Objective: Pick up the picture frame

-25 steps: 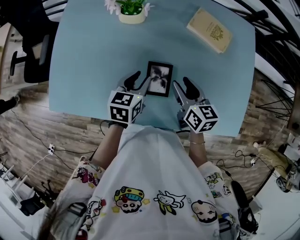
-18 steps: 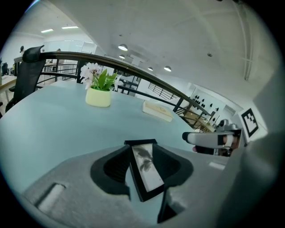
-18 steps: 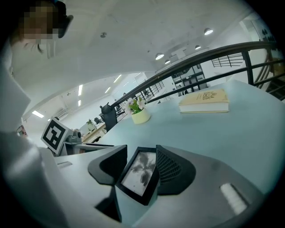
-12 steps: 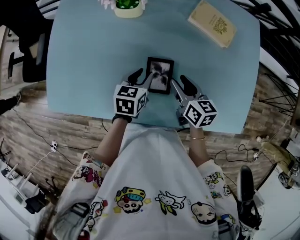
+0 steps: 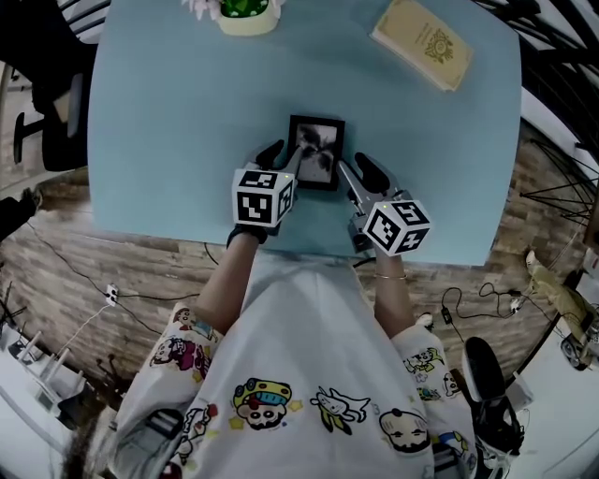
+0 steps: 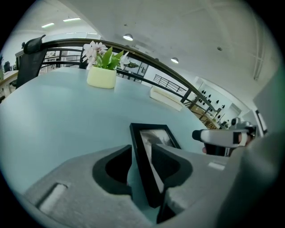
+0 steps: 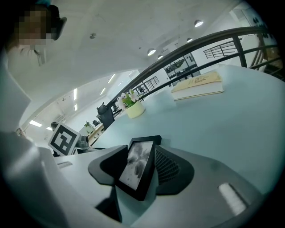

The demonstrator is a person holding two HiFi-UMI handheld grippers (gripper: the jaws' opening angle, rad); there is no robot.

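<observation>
The picture frame, black with a black-and-white picture, lies flat on the light blue table. My left gripper is at its near left corner. In the left gripper view the frame runs its left edge between the jaws of the left gripper, which have just been closing. A strip of table still shows beside the left pad. My right gripper is at the near right corner. The right gripper view has that corner of the frame between the wide jaws of the right gripper.
A potted plant stands at the table's far edge and a cream book lies at the far right. A black office chair is beyond the left edge. The near table edge is just behind both grippers.
Both grippers have sunk toward the table and drawn in around the frame's near corners. The frame has stayed where it was.
</observation>
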